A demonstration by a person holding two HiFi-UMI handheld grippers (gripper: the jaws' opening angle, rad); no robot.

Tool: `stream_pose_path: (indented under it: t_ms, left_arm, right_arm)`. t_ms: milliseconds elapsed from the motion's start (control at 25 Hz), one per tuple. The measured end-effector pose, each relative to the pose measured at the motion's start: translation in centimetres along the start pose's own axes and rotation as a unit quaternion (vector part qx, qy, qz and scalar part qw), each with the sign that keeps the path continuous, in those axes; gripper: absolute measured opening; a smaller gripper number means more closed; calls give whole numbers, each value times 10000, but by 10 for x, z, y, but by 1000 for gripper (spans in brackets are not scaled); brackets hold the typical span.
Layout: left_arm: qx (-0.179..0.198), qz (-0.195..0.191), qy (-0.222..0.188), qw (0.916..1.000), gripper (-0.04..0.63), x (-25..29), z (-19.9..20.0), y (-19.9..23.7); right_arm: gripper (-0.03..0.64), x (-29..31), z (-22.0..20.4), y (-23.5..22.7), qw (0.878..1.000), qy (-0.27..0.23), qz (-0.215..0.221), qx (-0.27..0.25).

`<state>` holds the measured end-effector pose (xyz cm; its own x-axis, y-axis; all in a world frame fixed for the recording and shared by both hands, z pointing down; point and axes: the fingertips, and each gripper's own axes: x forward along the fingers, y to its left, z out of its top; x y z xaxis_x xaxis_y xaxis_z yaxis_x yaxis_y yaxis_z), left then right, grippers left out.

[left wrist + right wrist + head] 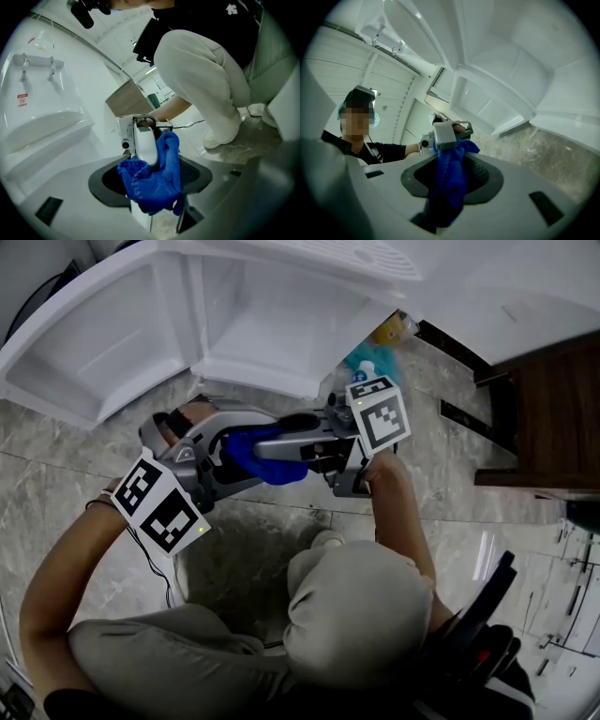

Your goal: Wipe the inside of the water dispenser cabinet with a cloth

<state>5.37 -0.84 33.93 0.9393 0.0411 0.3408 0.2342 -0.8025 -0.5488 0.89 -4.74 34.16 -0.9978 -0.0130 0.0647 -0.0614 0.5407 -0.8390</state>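
Observation:
A blue cloth (262, 456) is stretched between my two grippers, which face each other low in front of the water dispenser's open white cabinet (272, 334). My left gripper (246, 457) is shut on one end of the cloth (152, 185). From the right, my right gripper (314, 451) is shut on the other end, where the cloth (450, 183) hangs through its jaws. In the left gripper view the dispenser's two taps (37, 70) show at upper left. In the right gripper view the cabinet's bare inside (506, 84) lies beyond.
The cabinet door (84, 362) stands swung open to the left. Teal and yellow bottles (380, 343) sit on the marble floor (75, 446) by the cabinet's right side. Dark wooden furniture (544, 418) stands at the right. The person's bent knee (356, 606) is just below the grippers.

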Motion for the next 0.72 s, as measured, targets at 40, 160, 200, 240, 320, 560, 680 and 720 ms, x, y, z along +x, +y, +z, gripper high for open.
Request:
stream_pose_path:
  t_ms: [40,160,200,240,320,560,680,720]
  left_arm:
    - [37,23,-6,10000,269,0,0,0]
    - [-226,50,-23,9997,360,0,-4,3]
    - [-334,22,-10,9994,382,-1,-5,4]
    - [-357,-25,46,9994,382,0,-7,3]
    - [-196,-113,273,9994,379,2,-13,-1]
    - [-258,-33,535,9982,248,0,-20,-5]
    - [-356,-34,593,9976,239,1,-19,-5]
    - [-343,-32,609,9975,239,1,-19,-5]
  right_arm:
    - [114,0,-1,1,10000,47,1,-6]
    - [109,1,-6,1,9998,188,13,-40]
    - [109,1,-6,1,9998,201,35,-40]
    - [109,2,-6,2,9998,184,72,-33]
    - [109,1,-3,4,9998,85,182,-30]
    - [109,1,-1,2,9995,-99,293,58]
    - [109,0,-2,1,9993,-139,315,107]
    - [109,-1,-2,1,9992,-154,339,143]
